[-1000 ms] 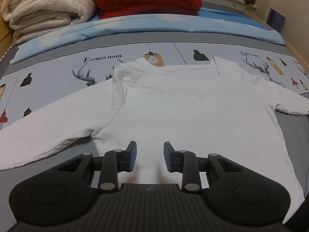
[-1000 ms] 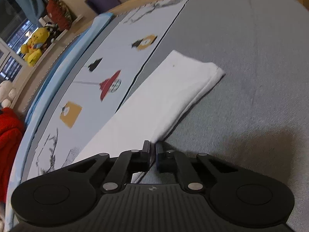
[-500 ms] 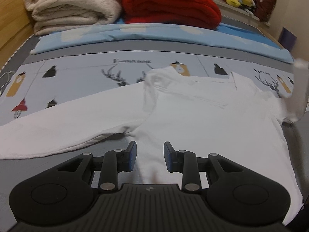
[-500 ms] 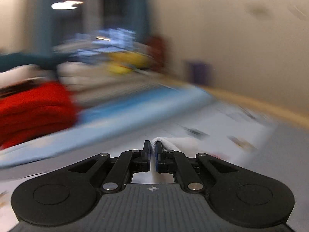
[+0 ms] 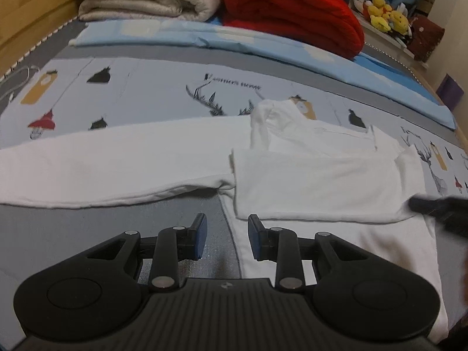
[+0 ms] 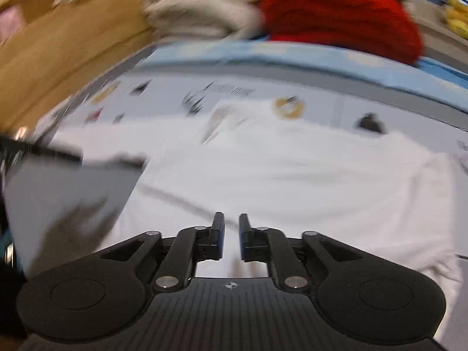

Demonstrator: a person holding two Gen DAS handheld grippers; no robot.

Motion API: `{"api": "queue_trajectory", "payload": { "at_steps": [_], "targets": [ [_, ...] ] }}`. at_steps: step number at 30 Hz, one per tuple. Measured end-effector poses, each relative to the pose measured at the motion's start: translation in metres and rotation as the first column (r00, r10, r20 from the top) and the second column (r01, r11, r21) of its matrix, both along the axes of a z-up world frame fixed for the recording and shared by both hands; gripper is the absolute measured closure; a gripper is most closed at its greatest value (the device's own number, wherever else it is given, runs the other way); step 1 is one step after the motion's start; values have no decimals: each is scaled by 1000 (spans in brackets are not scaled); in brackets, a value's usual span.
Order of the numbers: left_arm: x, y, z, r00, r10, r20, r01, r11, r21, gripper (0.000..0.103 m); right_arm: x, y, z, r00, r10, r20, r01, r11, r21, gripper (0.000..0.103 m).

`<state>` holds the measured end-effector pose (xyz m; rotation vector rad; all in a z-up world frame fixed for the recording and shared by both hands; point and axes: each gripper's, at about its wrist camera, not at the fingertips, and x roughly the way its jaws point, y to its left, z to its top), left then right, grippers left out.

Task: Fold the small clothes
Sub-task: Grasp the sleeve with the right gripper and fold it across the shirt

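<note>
While white long-sleeved shirt [image 5: 307, 181] is spread flat on bed [image 5: 175, 216], one sleeve folded across chest, left tongs [image 5: 225, 235] held open over hem; right tongs [image 6: 231, 235] slightly parted, empty.

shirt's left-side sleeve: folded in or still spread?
Spread. The left sleeve lies flat, stretched out sideways from the shirt; only the other sleeve is folded across.

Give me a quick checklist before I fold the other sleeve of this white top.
1. Right sleeve folded across the white top: ok.
2. Left sleeve spread flat on the bedsheet: ok.
3. Left hand-held gripper open, holding nothing: ok.
4. Right hand-held gripper has let go, narrow gap: ok.
5. Left gripper over the sleeve: not ok, it straddles the body's edge.
6. Hem flat: cannot tell.
</note>
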<state>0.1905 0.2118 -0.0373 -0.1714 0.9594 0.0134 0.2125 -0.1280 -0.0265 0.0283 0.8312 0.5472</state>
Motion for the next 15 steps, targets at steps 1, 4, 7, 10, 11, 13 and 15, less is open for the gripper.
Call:
{"api": "queue_trajectory", "payload": {
  "at_steps": [1,4,7,10,11,13,15],
  "targets": [
    [2,4,-8,1000,12,-12,-13,1000,-7,69,3,-11,10,999,-49,-3,49,999,17,80],
    [13,13,-22,998,47,-36,-49,997,-58,72,12,-47,23,984,-177,-22,179,982,69,75],
    [23,10,-26,999,43,-9,-44,996,-71,78,12,-82,6,957,-287,-48,290,954,74,73],
    [38,4,-29,999,37,4,-37,995,-93,78,27,-119,-30,885,-438,-156,451,891,57,73],
    [44,1,-30,999,31,10,-30,995,-95,78,29,-130,-41,856,-478,-195,496,866,55,73],
    [58,-5,-32,999,27,24,-25,995,-94,77,37,-149,-57,779,-567,-268,598,800,47,72],
    [73,-8,-36,999,36,30,-33,994,-108,76,41,-165,-69,733,-600,-319,648,759,62,72]
  ]
}}
